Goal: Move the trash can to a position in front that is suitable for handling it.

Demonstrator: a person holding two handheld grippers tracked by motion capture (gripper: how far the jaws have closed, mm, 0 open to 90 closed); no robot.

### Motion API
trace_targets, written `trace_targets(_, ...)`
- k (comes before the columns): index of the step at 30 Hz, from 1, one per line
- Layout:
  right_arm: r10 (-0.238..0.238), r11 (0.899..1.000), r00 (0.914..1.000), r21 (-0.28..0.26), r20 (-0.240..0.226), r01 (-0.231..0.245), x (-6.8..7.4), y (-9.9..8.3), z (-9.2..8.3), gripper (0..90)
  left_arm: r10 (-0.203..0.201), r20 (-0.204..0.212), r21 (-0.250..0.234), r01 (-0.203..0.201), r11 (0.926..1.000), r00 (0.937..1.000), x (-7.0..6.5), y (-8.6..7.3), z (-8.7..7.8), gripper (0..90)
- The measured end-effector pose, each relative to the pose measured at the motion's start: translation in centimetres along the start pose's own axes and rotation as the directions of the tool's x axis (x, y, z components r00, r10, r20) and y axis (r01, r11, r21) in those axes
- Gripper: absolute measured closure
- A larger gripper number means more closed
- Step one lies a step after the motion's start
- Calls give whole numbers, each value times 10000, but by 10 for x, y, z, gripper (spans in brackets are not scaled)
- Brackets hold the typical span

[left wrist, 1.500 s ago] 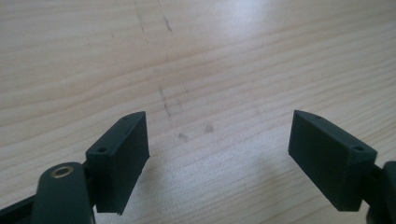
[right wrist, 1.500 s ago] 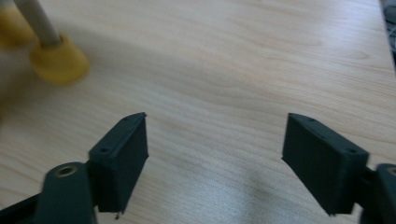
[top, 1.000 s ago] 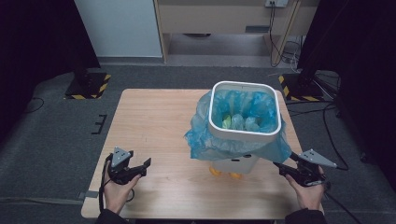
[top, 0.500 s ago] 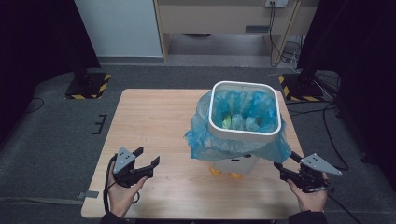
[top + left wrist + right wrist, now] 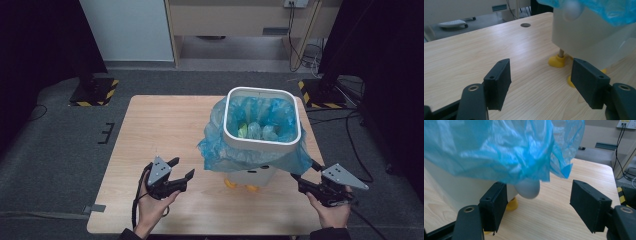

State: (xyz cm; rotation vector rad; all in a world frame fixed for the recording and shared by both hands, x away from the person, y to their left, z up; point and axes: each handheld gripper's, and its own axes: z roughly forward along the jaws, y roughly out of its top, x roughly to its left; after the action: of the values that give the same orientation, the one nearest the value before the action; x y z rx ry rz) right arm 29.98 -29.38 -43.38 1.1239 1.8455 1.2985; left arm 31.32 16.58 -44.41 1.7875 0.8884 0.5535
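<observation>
Here we flank the white bin [image 5: 252, 175] with its blue bag [image 5: 250, 155] at the table's right: right gripper [image 5: 304, 181], empty and spread, sits nearest the bag's hem; left gripper [image 5: 182, 170], empty, has just been narrowing.

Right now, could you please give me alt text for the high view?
A white bin lined with a blue bag stands on a wooden table. The left gripper and right gripper flank it, both open and empty.
</observation>
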Motion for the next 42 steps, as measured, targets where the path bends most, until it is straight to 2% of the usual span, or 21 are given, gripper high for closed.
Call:
trace_targets(3, 85, 9996, 10000, -269, 19, -84, 1, 0, 2, 317, -67, 129, -133, 69, 9999, 9999, -2, 4, 3, 328)
trace_targets(4, 104, 9996, 9999, -274, -62, -106, 2, 1, 3, 332, -55, 184, -311, 61, 9995, 9998, -3, 9, 5, 335)
trace_targets(6, -5, 9995, 10000, -312, -66, 3, 2, 3, 2, 349, -21, 268, -472, 34, 9989, 9996, -5, 14, 8, 347)
trace_targets(10, 72, 9988, 9999, -493, -118, -78, 1, 5, 1, 355, 139, 397, -592, -116, 9982, 9991, -9, 21, 17, 350)
trace_targets(13, 69, 9991, 9998, -410, -179, -76, 0, 6, 0, 376, 119, 465, -594, -92, 9982, 9988, -11, 24, 22, 353)
trace_targets(17, 30, 9988, 9996, -482, -294, -44, 1, 10, 1, 409, 229, 586, -688, -188, 9975, 9980, -14, 29, 30, 381)
trace_targets(25, -85, 9984, 9990, -567, -434, 60, 2, 13, 1, 474, 206, 840, -928, -128, 9956, 9962, -15, 36, 32, 485)
trace_targets(27, -75, 9984, 9989, -567, -472, 48, 3, 13, 1, 491, 104, 819, -784, -40, 9969, 9966, -15, 36, 32, 509)
trace_targets(33, -82, 9986, 9982, -522, -588, 51, 4, 14, 2, 538, -3, 997, -743, 78, 9972, 9950, -16, 38, 34, 559)
trace_targets(36, -72, 9983, 9977, -574, -667, 34, 5, 14, 3, 578, 51, 1051, -688, 22, 9976, 9944, -18, 39, 33, 630)
trace_targets(41, -254, 9982, 9972, -563, -703, 214, 8, 16, 3, 636, 38, 1094, -651, 34, 9979, 9940, -20, 40, 32, 659)
trace_targets(42, -304, 9980, 9972, -573, -685, 265, 9, 16, 3, 638, 149, 1023, -668, -80, 9977, 9946, -21, 40, 31, 662)
